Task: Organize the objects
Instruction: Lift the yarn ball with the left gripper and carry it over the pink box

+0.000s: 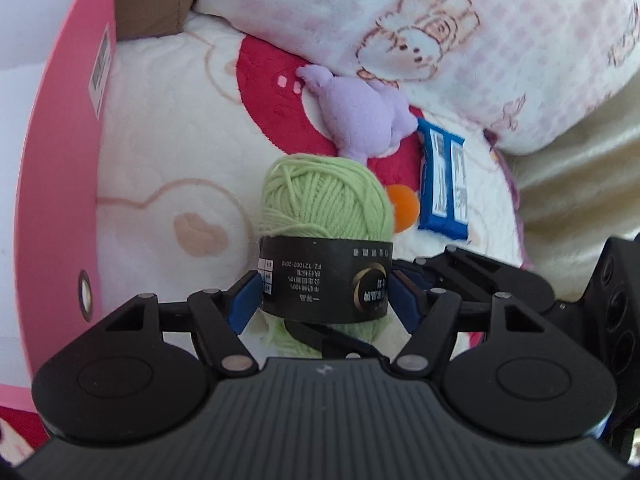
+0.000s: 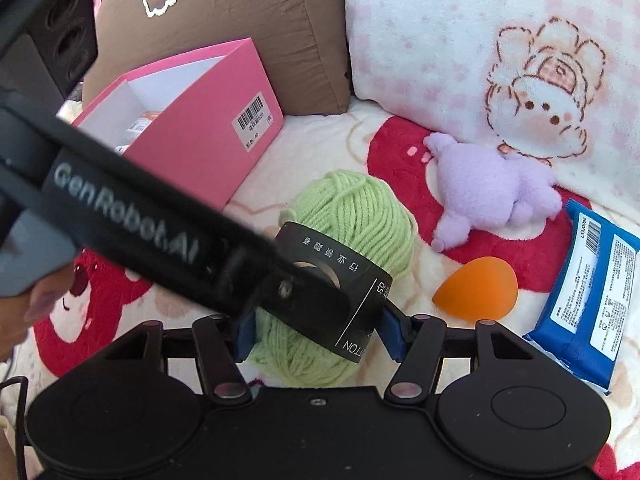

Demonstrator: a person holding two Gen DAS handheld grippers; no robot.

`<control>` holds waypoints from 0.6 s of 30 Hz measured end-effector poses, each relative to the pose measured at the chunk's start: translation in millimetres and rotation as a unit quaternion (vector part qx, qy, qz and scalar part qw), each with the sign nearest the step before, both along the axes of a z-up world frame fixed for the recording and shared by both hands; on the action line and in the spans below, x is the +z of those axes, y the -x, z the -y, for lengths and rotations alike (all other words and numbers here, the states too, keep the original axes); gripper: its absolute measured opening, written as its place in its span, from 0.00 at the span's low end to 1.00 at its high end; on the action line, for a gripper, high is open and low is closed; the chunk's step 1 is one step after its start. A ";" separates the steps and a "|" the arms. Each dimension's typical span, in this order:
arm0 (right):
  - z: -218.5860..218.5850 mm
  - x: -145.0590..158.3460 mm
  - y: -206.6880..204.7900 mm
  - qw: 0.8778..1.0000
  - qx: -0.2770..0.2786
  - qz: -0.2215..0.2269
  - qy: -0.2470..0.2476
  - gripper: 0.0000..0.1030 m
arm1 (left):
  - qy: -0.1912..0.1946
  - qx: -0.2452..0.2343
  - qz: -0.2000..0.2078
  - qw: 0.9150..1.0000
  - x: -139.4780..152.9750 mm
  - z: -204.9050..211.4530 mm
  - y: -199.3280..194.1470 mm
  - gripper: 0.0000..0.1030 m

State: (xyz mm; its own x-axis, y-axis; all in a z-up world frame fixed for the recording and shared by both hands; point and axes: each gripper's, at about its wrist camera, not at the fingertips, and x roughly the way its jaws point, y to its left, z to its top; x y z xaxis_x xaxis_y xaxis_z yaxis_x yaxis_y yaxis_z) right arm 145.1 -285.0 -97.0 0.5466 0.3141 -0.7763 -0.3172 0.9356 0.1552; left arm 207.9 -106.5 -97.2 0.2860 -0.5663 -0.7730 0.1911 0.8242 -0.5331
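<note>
Green yarn ball (image 1: 326,204), upright on the plush blanket (image 1: 168,140) beside the open pink box (image 2: 208,120), is clamped at its black paper band by both grippers' blue fingers (image 1: 244,300), probably for lifting it into that box.

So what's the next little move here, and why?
Probably lift the green yarn ball off the blanket toward the open pink box. The left gripper and right gripper both appear closed on it, and the box stands close by on the left.
</note>
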 end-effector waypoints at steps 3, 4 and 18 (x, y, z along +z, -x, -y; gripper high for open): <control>4.1 -4.7 10.7 1.000 -0.013 -0.007 -0.017 0.68 | 0.015 0.008 0.010 1.000 -8.0 -1.4 1.9 0.59; 3.7 -9.4 7.7 1.000 -0.018 -0.012 -0.022 0.69 | 0.016 0.013 0.012 1.000 -10.5 -2.2 3.4 0.58; -2.0 -11.4 15.5 0.998 -0.039 -0.023 -0.041 0.75 | 0.026 0.013 0.035 0.999 -8.7 -5.4 27.7 0.51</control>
